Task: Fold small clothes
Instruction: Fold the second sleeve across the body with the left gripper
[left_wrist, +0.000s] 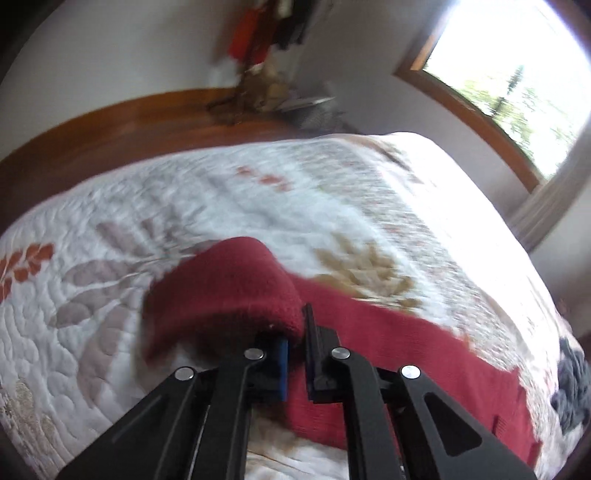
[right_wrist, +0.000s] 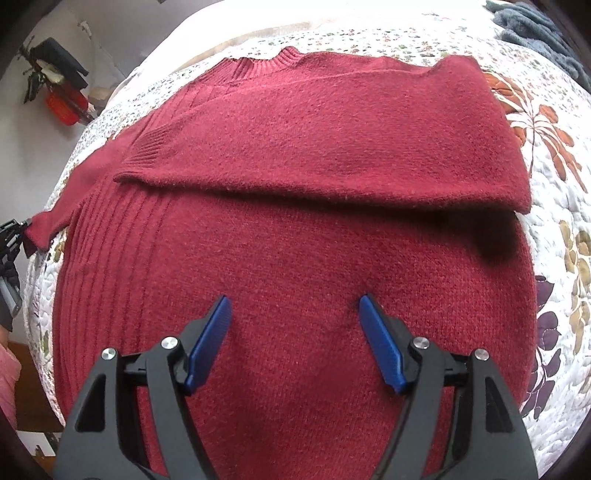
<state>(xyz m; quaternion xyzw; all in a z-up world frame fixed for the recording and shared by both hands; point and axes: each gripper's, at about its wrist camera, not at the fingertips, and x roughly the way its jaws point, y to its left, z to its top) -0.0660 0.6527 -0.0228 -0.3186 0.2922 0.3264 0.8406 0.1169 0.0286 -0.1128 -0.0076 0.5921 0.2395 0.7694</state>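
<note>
A dark red knitted sweater (right_wrist: 295, 229) is spread flat on a quilted bedspread (right_wrist: 554, 206) whose white, stitched surface is printed with leaves in rust, tan and purple. The knit is fine and slightly fuzzy, with a ribbed collar at the far edge and vertical ribbing along the left side of the body. One sleeve is folded across the chest, so that a broad band with a straight lower edge and a shadow beneath it is formed. The other sleeve (right_wrist: 55, 206) is stretched out to the left, past the body's edge.

The right gripper (right_wrist: 295, 306) is held above the lower body of the sweater with its jaws spread wide apart; nothing is seen between the blue, ridged pads (right_wrist: 380, 343), which are mounted on black plastic arms with round metal pins.

In the left wrist view, the left gripper (left_wrist: 295, 332) is closed on the cuff end of the sleeve (left_wrist: 221, 288), and the soft fabric is bunched into a rounded hump over the black fingers. The view is blurred. A grey-blue crumpled garment (left_wrist: 572, 391) is seen at the bedspread's right edge, well apart from the sweater. A wooden-framed window (left_wrist: 517, 74) and a wooden floor (left_wrist: 110, 129) are visible beyond the bed.
</note>
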